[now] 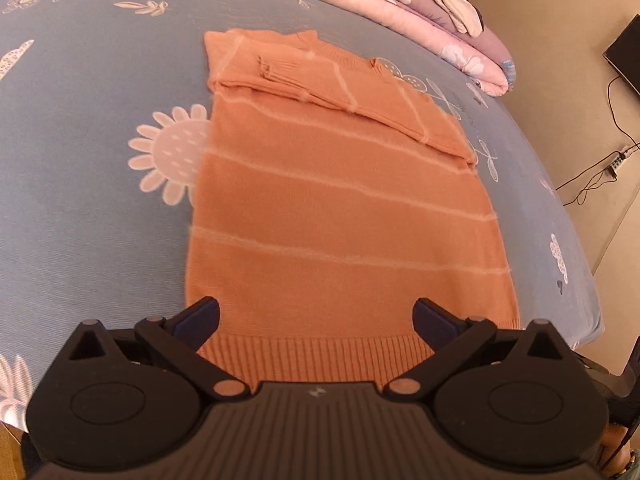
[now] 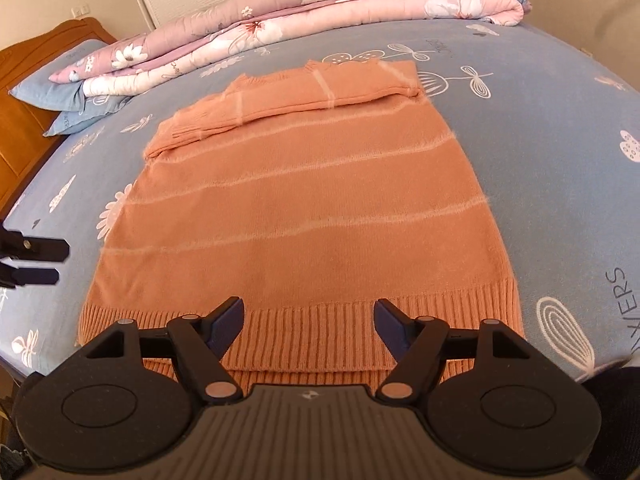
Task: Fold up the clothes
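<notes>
Orange striped sweater (image 2: 296,208) spread flat on the blue flower-print bed sheet (image 2: 540,128), sleeves folded across the chest at the far end, ribbed hem nearest the cameras. Left claw (image 1: 316,314) fingers wide apart above the hem, gripping nothing, slightly blurred cloth beneath. Right claw (image 2: 310,316) likewise apart over the ribbed hem, nothing between the pads, no contact with the knit discernible. Left claw's fingertips also visible at the left edge of the right wrist view, over bare sheet beside the sweater. Rolled pink floral quilt (image 2: 280,20) along the far side of the bed, blue pillows (image 2: 68,92) beside the wooden headboard (image 2: 24,120).
</notes>
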Tool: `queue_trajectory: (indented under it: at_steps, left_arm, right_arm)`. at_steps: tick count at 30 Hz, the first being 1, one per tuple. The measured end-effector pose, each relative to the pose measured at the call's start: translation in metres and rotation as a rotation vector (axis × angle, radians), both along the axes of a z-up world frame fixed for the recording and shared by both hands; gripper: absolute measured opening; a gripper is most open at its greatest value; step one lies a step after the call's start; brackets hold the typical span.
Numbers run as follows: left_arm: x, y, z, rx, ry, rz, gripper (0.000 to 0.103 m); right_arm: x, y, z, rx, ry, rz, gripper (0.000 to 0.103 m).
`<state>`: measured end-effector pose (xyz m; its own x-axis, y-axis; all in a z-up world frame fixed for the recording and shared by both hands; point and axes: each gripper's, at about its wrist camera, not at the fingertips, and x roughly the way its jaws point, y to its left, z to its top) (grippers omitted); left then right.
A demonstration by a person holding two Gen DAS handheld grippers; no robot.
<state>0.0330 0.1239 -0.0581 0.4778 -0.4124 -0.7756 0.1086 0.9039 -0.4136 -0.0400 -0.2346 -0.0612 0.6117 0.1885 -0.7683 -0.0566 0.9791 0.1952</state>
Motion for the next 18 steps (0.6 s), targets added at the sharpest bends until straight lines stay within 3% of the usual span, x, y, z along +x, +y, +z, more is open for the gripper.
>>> queue_trajectory:
  at_steps: [2,7,13,18]
  left_arm:
    - [-0.005,0.006,0.000,0.014,-0.001,0.011,0.102]
    - [-0.013,-0.006,-0.017,0.047,0.023,-0.012,0.102]
    - [-0.013,-0.039,-0.038,-0.044,0.039,-0.117,0.102]
    - [-0.009,-0.047,-0.049,-0.070,0.062,-0.115,0.102]
  right_arm:
    - [0.001,0.018,0.000,-0.053,0.000,0.067,0.076]
    - [0.011,0.063,0.001,-0.077,0.016,0.199,0.076]
    - [0.025,0.077,0.000,-0.081,0.072,0.158,0.076]
    - [0.020,0.065,-0.004,-0.132,0.060,0.149,0.076]
